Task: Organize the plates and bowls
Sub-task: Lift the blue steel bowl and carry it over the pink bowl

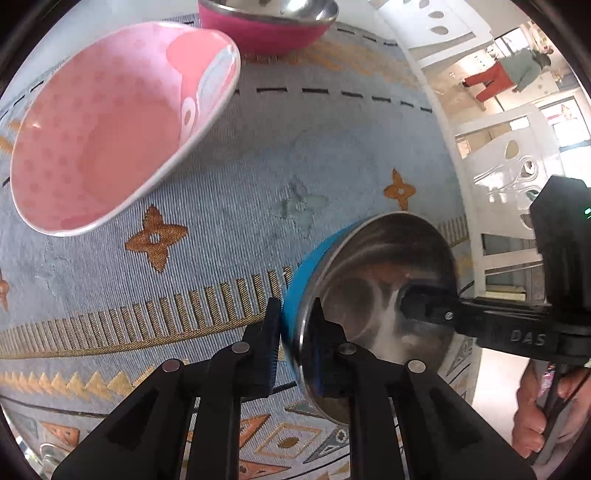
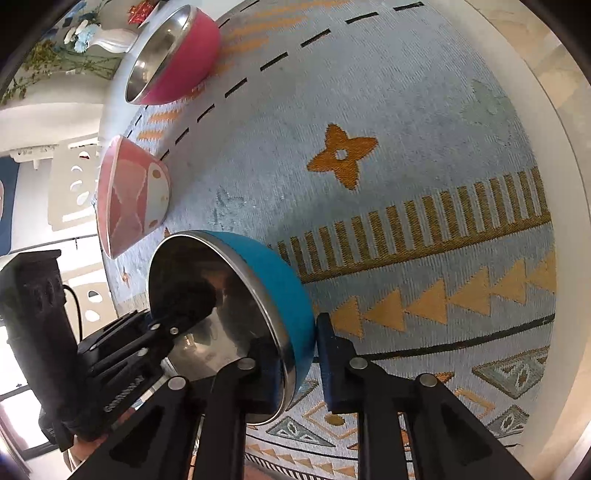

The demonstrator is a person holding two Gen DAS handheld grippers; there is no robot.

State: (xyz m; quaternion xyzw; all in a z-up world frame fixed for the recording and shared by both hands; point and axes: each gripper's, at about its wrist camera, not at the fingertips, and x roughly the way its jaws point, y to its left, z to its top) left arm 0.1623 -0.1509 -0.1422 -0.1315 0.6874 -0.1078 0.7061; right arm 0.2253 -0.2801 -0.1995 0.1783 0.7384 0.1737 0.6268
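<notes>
A blue bowl (image 1: 306, 280) with a steel inside is held tilted on its side over the patterned cloth. My left gripper (image 1: 295, 343) is shut on its rim, one finger inside and one on the blue wall. On the opposite rim my right gripper (image 2: 299, 362) is shut the same way on the blue bowl (image 2: 266, 269). Each view shows the other gripper across the bowl: the right gripper (image 1: 436, 310) and the left gripper (image 2: 162, 325). A pink ceramic bowl (image 1: 103, 136) (image 2: 129, 195) stands beyond. Farther back is a magenta steel-lined bowl (image 1: 266, 26) (image 2: 173, 55).
A grey-blue woven tablecloth (image 1: 258, 166) (image 2: 406, 110) covers the round table. White cut-out chairs (image 1: 509, 166) stand past the edge. A white vase with flowers (image 2: 107, 40) sits behind the magenta bowl. A person's hand (image 1: 532, 417) grips the right handle.
</notes>
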